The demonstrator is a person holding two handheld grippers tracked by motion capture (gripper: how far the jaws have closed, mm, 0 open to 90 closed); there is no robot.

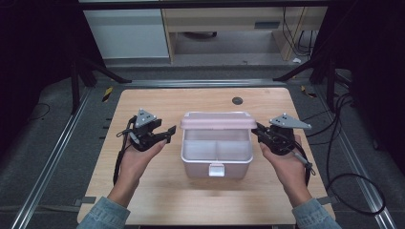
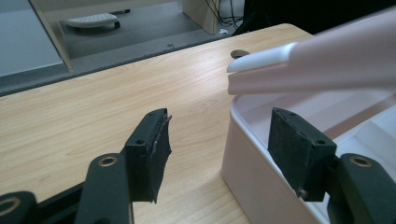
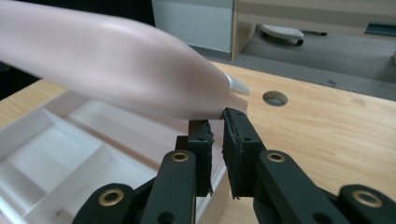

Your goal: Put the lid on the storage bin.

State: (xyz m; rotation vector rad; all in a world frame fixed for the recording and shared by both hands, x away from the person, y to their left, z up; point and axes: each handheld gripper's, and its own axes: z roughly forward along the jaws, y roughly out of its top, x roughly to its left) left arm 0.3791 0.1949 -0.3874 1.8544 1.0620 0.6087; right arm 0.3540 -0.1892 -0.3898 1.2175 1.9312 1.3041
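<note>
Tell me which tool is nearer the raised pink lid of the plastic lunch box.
Right. The right tool sits at the lid's corner; the left tool is open astride the box's side wall, below it.

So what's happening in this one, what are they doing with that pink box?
A person at a wooden table works on a pink lunch box with a gripper in each hand. Its lid is raised and the divided inside looks empty. The right gripper is nearly shut at the box's rim, just under the lid's corner; whether it pinches the wall is unclear. The left gripper is open, one jaw outside the box's wall and one inside, not pressing.
</note>
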